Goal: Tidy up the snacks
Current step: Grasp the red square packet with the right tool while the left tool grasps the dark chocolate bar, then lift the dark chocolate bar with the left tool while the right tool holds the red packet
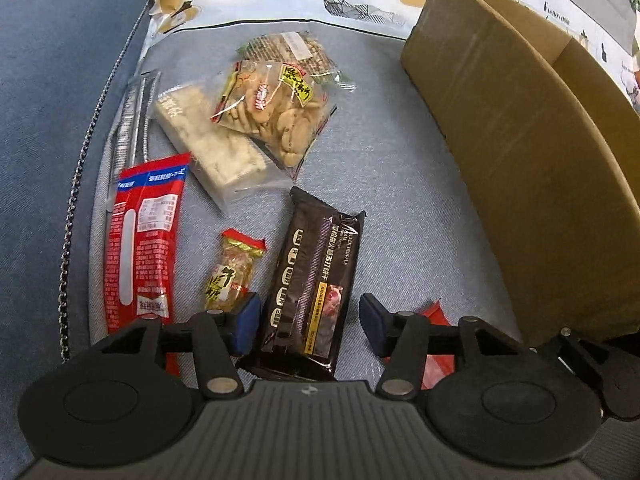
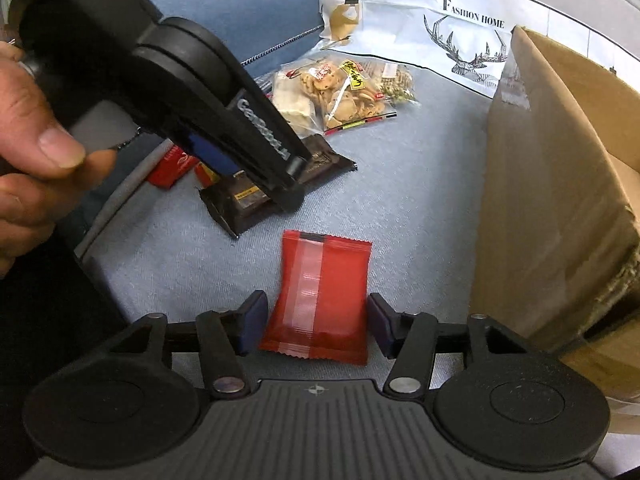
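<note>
You have barely begun by my judgement: your left gripper (image 1: 310, 320) straddles, jaws wide, the black crinkled biscuit packet (image 1: 316, 276) at lower centre, your right gripper (image 2: 316, 326) gapes around the flat red foil sachet (image 2: 322, 296), neither clamped, with the brown cardboard box (image 2: 560, 208) at right.

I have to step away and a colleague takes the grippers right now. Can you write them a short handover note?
Left gripper: open, straddling the black cracker pack, not closed on it.
Right gripper: open around the red packet lying on the blue cloth.
Cardboard box stands to the right; its inside is barely visible.
Cookie bag, white bar, long red pack and small candy lie loose.
Left: nothing gripped yet; all visible snacks to organize.
</note>
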### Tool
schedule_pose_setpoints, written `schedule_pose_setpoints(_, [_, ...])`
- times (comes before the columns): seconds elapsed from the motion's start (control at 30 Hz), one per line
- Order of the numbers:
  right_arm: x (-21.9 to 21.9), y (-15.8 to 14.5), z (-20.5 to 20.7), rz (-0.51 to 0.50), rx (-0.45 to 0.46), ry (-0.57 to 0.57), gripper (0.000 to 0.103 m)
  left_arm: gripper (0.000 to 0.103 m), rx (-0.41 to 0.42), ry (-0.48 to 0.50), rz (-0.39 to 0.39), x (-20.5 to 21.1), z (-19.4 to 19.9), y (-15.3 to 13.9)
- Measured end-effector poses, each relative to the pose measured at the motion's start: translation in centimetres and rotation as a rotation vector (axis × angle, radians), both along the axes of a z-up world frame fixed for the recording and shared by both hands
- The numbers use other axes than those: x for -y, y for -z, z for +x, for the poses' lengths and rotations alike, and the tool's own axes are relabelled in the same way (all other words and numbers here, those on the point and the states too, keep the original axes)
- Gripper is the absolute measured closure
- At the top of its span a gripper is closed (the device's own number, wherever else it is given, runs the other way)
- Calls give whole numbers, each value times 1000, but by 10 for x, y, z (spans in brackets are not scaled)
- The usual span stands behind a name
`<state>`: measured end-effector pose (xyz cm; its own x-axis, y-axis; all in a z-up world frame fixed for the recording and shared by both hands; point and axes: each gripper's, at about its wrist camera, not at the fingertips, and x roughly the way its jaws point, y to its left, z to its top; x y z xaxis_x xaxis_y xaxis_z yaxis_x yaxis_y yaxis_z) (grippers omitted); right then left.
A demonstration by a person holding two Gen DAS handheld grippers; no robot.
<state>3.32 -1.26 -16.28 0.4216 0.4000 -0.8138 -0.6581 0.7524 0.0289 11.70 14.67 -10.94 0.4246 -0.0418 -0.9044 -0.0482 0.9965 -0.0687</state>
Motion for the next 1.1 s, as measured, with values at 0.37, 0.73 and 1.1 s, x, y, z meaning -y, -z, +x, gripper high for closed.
schedule_pose_setpoints(0.37, [3, 2, 3, 1, 16, 23, 47, 37, 28, 56, 92, 21, 9, 7])
schedule_pose_setpoints(0.73, [8, -9, -1, 40, 76, 46, 59, 60, 104, 26, 45, 12, -3, -9])
schedule_pose_setpoints(1.1, [8, 1, 5, 7, 23, 60, 55, 57, 17, 108, 53, 29, 5, 4])
